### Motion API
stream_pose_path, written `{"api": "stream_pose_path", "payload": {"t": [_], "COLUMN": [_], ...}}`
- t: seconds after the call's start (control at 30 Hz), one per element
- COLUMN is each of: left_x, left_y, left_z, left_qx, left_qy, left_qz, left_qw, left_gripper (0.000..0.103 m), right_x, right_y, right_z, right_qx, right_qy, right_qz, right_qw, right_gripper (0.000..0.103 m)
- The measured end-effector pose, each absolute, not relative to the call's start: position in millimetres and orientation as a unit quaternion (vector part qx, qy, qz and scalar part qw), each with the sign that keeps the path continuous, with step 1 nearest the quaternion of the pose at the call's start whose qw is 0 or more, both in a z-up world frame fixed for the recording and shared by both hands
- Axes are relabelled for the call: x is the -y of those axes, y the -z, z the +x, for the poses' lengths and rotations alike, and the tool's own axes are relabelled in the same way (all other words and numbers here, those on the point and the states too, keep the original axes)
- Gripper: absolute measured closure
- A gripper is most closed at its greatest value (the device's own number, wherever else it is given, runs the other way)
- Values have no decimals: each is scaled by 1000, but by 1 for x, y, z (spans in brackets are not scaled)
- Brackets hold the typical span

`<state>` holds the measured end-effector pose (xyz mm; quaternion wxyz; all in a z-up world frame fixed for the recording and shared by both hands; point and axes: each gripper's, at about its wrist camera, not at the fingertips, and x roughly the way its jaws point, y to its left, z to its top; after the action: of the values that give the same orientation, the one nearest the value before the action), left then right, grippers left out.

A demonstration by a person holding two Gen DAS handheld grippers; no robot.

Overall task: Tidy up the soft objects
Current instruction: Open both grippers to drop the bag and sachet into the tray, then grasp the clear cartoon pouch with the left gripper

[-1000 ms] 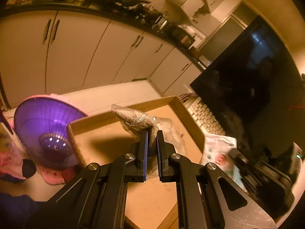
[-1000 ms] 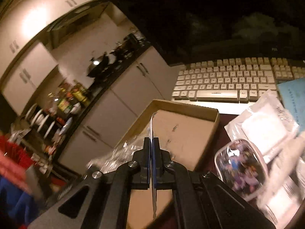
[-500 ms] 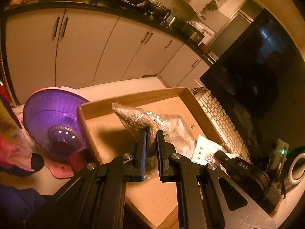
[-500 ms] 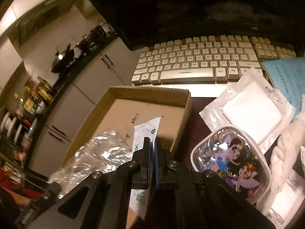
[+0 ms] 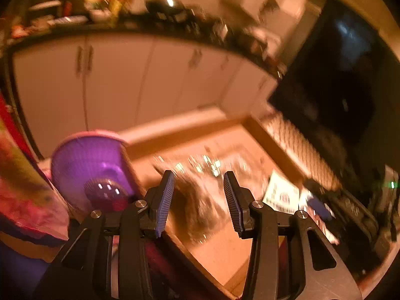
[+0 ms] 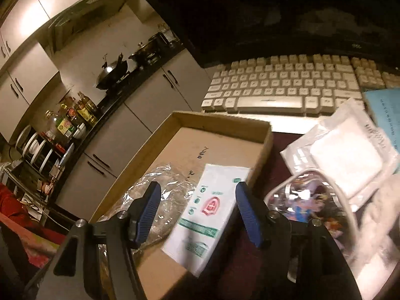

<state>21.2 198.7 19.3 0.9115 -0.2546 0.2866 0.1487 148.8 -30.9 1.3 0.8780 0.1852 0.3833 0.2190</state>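
Note:
A shallow cardboard box (image 6: 220, 122) sits left of the keyboard. In it lies a clear plastic bag with grey soft stuff (image 6: 160, 190), also in the blurred left wrist view (image 5: 200, 200). A white flat packet with a red and green print (image 6: 207, 210) lies in the box against its right wall, with one corner over the edge. My left gripper (image 5: 197, 200) is open above the grey bag. My right gripper (image 6: 197, 210) is open above the white packet. Both are empty.
A white keyboard (image 6: 282, 87) and a dark monitor (image 6: 275, 12) stand behind the box. A cartoon-print clear pouch (image 6: 307, 205) and a white sealed bag (image 6: 345, 150) lie right of it. A purple fan (image 5: 90, 170) stands left of the box.
Both grippers have opened. The left one let go of the grey bag and the right one let go of the white packet; both now lie in the box.

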Motion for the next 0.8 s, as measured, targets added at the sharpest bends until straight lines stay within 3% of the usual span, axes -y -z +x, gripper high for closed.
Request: {"api": "stream_pose_path", "payload": {"t": [0.1,0.4,0.43,0.5,0.57,0.8], "left_x": [-189,-141,-131,-111,-91,-49], "left_y": [-24,-21,-22,-25,-26,-13], "left_z": [12,3,1,1,5,34], "left_qx": [-270,-333,-340,-349,-359,-404], "left_qy": [-168,43,73,129,166,181], "left_qz": [-221,-237,-233,-229,-219,-213], "left_qw": [922,912,908,899,892,871], "left_gripper": [55,54,52,36,35,35], "right_x": [40,94,107,128,154,210], "right_y": [-3,4,4,6,12,16], "right_z": [138,59,46,32,24,19], "right_qx": [-378,-334,-327,-326,-337,-346], "right_qy": [-224,-313,-313,-299,-275,-180], "right_qz": [178,169,164,166,180,196], "right_qw": [881,873,876,881,882,900], "right_gripper": [41,41,41,40,35,34]}}
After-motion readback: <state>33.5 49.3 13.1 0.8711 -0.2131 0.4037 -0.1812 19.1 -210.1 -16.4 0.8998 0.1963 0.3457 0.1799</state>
